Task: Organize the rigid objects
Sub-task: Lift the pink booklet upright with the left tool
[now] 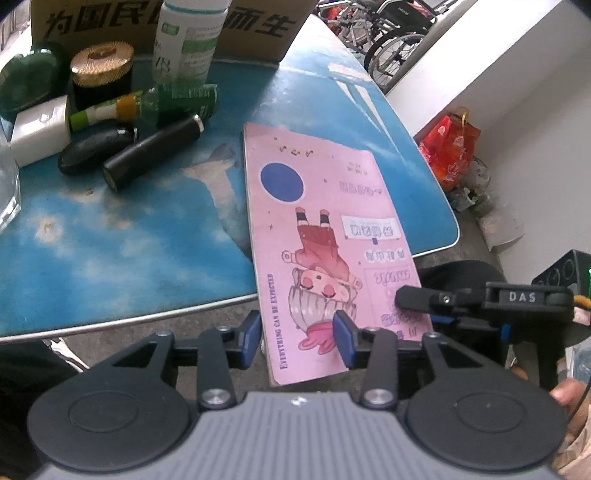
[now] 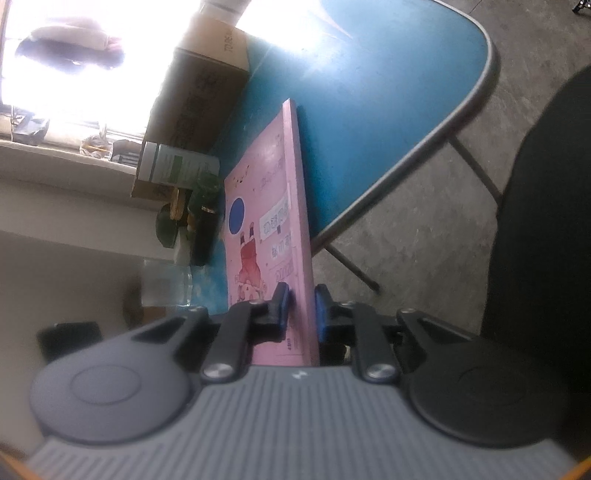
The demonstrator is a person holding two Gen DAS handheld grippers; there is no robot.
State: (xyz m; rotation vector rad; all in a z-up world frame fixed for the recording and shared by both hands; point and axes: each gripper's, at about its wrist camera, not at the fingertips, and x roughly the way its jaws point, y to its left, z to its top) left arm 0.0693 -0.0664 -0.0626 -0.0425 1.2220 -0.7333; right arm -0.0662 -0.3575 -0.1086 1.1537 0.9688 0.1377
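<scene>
In the left wrist view, a pink notebook (image 1: pixel 325 236) with a cartoon figure and a dark blue circle on its cover is seen lying partly on the blue table (image 1: pixel 129 240), its near end overhanging the table's metal-rimmed edge. The left gripper (image 1: pixel 297 338) is seen released: its blue-padded fingers (image 1: pixel 345 339) stand apart over the overhanging end, with no clear press on the cover. The right gripper (image 1: pixel 410 297) is seen reaching in from the right, its black finger lying on the notebook's right margin. At the far left of the table a cluster of things is gathered: a white-and-green plastic bottle (image 1: pixel 186 40), a jar with a gold ribbed lid (image 1: pixel 102 70), a green glass bottle (image 1: pixel 173 103) on its side, a black cylinder (image 1: pixel 153 151), a white box (image 1: pixel 40 129) and a dark green rounded container (image 1: pixel 27 79). A cardboard box (image 1: pixel 240 26) printed with characters stands behind them. A red gift bag (image 1: pixel 448 147) sits on the floor beyond the table.

In the right wrist view, the right gripper (image 2: pixel 302 308) is seen clenched on the pink notebook (image 2: pixel 273 221), one blue pad on the cover and the other beneath. A clear glass (image 2: pixel 166 282) stands on the table (image 2: pixel 388 110) to the left.
</scene>
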